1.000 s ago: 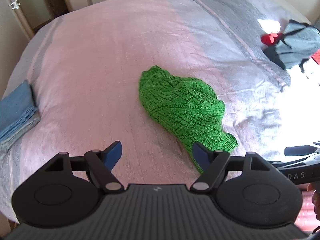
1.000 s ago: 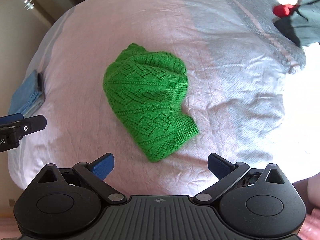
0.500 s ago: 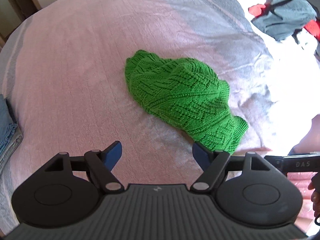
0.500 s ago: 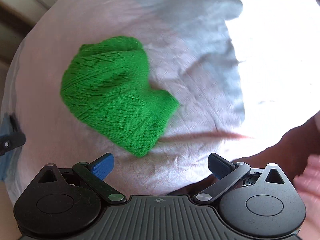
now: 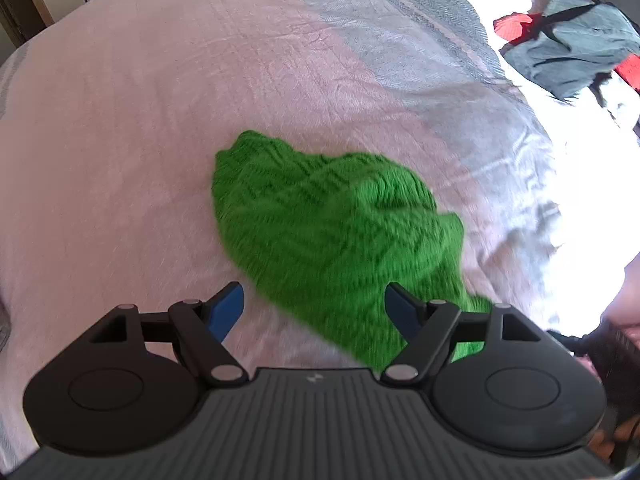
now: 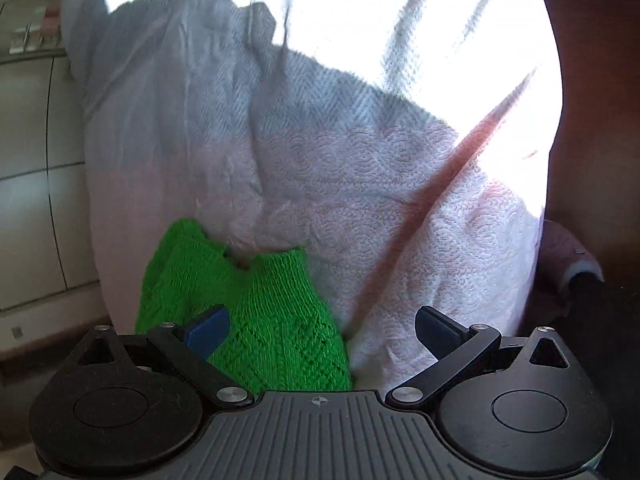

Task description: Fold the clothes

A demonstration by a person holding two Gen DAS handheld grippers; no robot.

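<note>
Two risks stood out. The left claw (image 5: pixel 316 306) and the right claw (image 6: pixel 322 330) were both spread wide and gripped nothing, so a careless pinch might have caught the bedspread (image 5: pixel 160 120) along with the knit, or grabbed several bunched layers together and spoiled the fold. The green sweater (image 5: pixel 332 236) lay crumpled on the bedspread, just ahead of the left claw and reaching between its fingers; its near edge sat by the right claw's left finger.

Right gripper (image 6: pixel 322 326) swung, apparently lower, beside green sweater (image 6: pixel 260 312).
</note>
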